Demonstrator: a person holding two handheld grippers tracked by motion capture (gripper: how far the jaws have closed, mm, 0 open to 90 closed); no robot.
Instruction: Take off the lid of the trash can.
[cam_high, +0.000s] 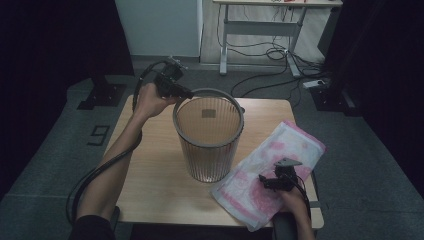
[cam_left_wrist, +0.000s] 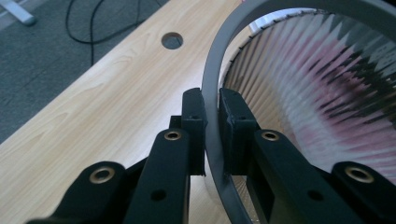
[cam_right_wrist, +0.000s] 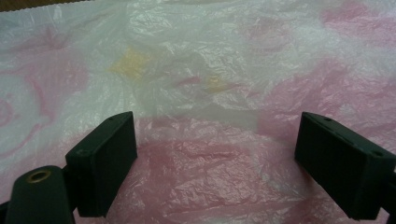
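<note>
A clear ribbed waste bin (cam_high: 208, 137) with a grey rim (cam_left_wrist: 211, 93) stands upright in the middle of the wooden table (cam_high: 150, 170). My left gripper (cam_high: 186, 94) is at the bin's far left edge, shut on the rim (cam_high: 183, 102), one jaw outside and one inside (cam_left_wrist: 212, 123). A pink and white plastic bag (cam_high: 272, 170) lies flat on the table to the right of the bin. Just above its near part my right gripper (cam_high: 267, 183) is open, jaws wide apart over the crinkled bag (cam_right_wrist: 205, 116), nothing between them.
A round cable hole (cam_left_wrist: 172, 40) is in the tabletop beyond the bin. Behind the table stands a desk frame (cam_high: 260, 30) with loose cables (cam_high: 270, 55) on the floor. A dark stand base (cam_high: 102, 95) sits at the left.
</note>
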